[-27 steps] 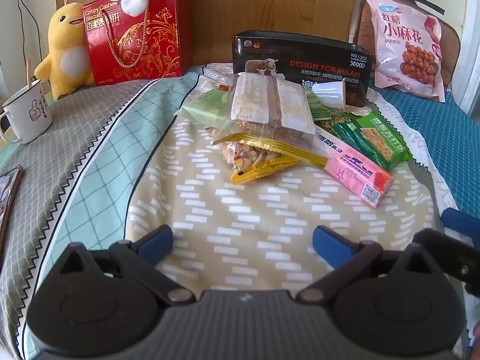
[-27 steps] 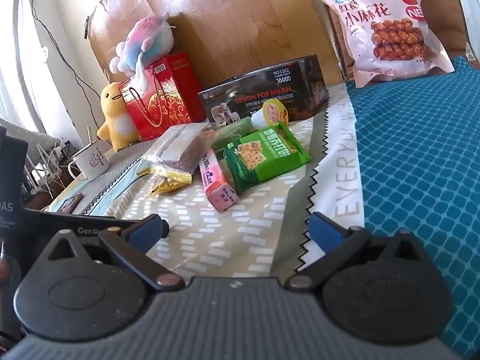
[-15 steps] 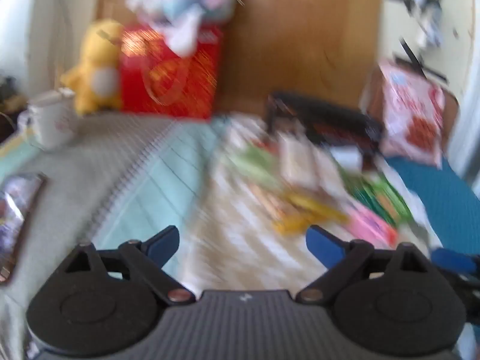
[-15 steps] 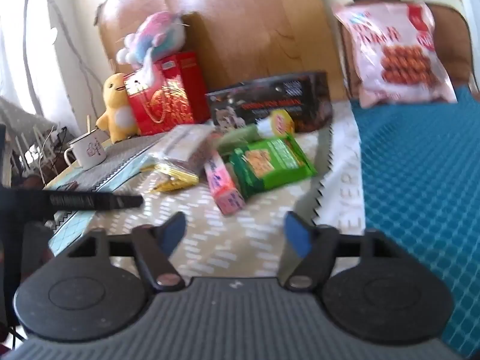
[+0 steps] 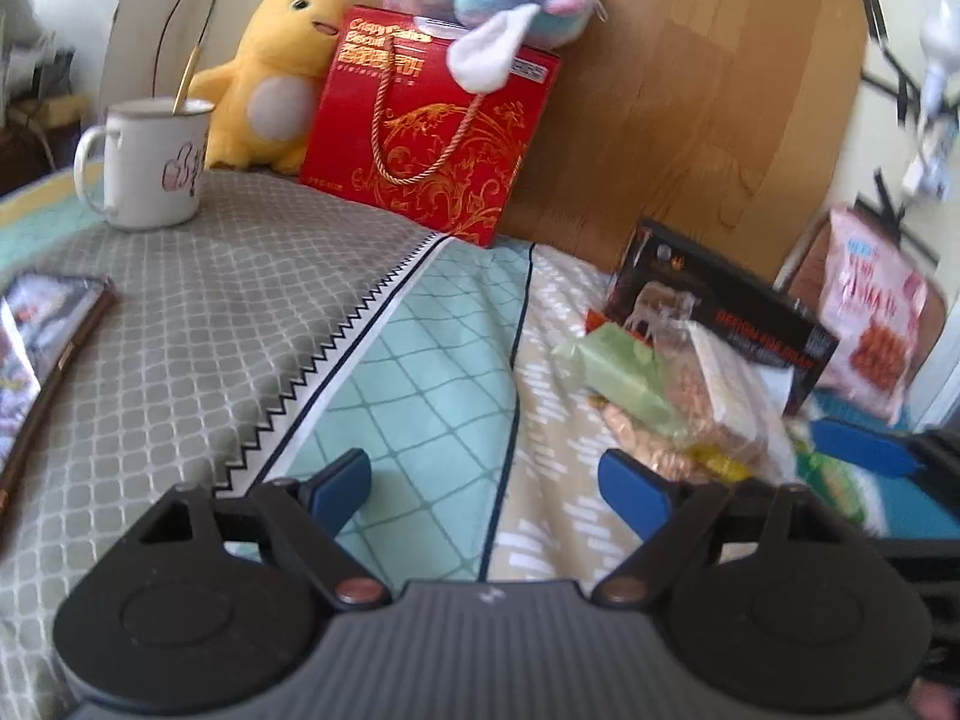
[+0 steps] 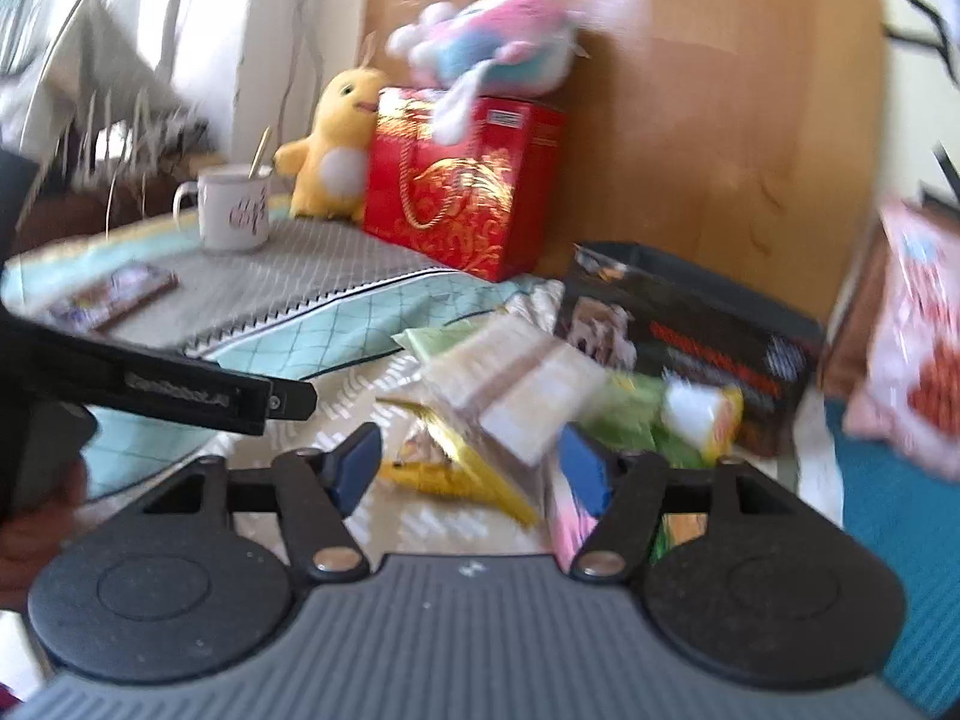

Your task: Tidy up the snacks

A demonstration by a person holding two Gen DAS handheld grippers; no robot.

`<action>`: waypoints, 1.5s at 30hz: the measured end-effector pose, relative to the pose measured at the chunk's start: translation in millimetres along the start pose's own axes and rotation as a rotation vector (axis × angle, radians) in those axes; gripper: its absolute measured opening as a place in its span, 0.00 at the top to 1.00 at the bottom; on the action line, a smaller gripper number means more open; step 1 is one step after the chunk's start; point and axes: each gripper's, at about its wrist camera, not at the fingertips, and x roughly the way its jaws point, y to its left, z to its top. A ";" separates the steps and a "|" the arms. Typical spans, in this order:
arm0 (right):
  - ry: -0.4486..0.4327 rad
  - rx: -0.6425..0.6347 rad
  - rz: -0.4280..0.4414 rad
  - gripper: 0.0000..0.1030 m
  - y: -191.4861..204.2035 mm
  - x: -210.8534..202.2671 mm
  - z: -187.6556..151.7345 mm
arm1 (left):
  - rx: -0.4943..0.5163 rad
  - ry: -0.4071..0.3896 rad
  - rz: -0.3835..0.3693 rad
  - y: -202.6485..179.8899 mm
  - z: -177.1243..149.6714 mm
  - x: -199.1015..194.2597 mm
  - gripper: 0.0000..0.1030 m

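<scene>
The snack pile lies on the patterned cloth: a clear bag of brown bars (image 5: 714,396) (image 6: 516,396), a green packet (image 5: 624,372), a pink bar (image 6: 564,516) and a jelly cup (image 6: 702,414). A black box (image 5: 720,312) (image 6: 690,336) stands behind them. My left gripper (image 5: 486,489) is open over the teal cloth, left of the pile, with nothing between its fingers. My right gripper (image 6: 471,471) is open just in front of the pile. The bag's yellow edge (image 6: 468,480) shows between its tips, with no pad pressing on it. The right wrist view is blurred.
A red gift box (image 5: 432,138) with a pastel plush on top stands against the wooden headboard, beside a yellow plush (image 5: 270,78) and a white mug (image 5: 150,162). A flat dark-edged item (image 5: 42,348) lies far left. A pink snack bag (image 5: 870,312) leans at the right.
Both views have swung left, so the pile sits further right. The right gripper has come closer to the pile and its jaws have narrowed. The left gripper stays open.
</scene>
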 end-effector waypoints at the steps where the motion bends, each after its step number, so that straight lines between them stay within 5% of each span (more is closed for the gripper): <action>1: 0.000 -0.048 -0.011 0.30 3.9 6.5 2.9 | -0.023 -0.003 -0.017 5.3 1.1 0.6 0.17; 7: 0.022 -0.227 -0.072 0.33 19.3 34.7 6.6 | -0.079 -0.016 -0.068 14.5 2.1 1.1 0.15; 10: 0.001 -0.216 -0.088 0.57 16.3 33.0 8.7 | -0.073 -0.018 -0.078 15.2 -1.3 1.9 0.12; 11: -0.008 -0.171 -0.075 0.75 10.8 28.3 11.8 | -0.073 -0.017 -0.078 14.3 -0.9 2.5 0.12; 16: -0.050 0.208 -0.021 0.86 -41.5 -0.2 21.5 | -0.065 -0.015 -0.089 18.1 -0.2 3.6 0.11; 17: -0.067 0.280 -0.028 0.96 -53.1 -7.8 20.0 | -0.061 -0.012 -0.094 20.5 0.8 4.0 0.11; 22: -0.102 0.684 -0.052 0.97 -126.8 -35.7 -6.0 | -0.031 -0.001 -0.096 24.0 2.8 6.1 0.09; 26: -0.057 0.765 -0.127 0.92 -145.3 -41.3 -18.8 | 0.051 0.026 -0.138 11.6 6.9 8.2 0.08; 28: -0.068 0.701 -0.108 0.87 -134.7 -48.3 -16.7 | 0.093 0.018 -0.166 2.6 12.1 7.6 0.08; 33: -0.059 0.412 -0.047 0.47 -96.0 -48.1 -7.3 | 0.082 -0.013 -0.216 -11.3 35.0 10.1 0.08; 36: -0.038 0.155 -0.045 0.35 -60.6 -29.6 7.4 | 0.055 -0.010 -0.212 -13.5 43.0 14.2 0.08; 42: 0.052 -0.253 -0.040 0.30 -23.6 32.2 16.9 | 0.041 0.017 -0.175 -5.0 39.3 13.0 0.08; 45: 0.039 -0.301 -0.070 0.46 -25.6 52.1 16.6 | 0.034 0.035 -0.167 -2.1 37.3 14.2 0.08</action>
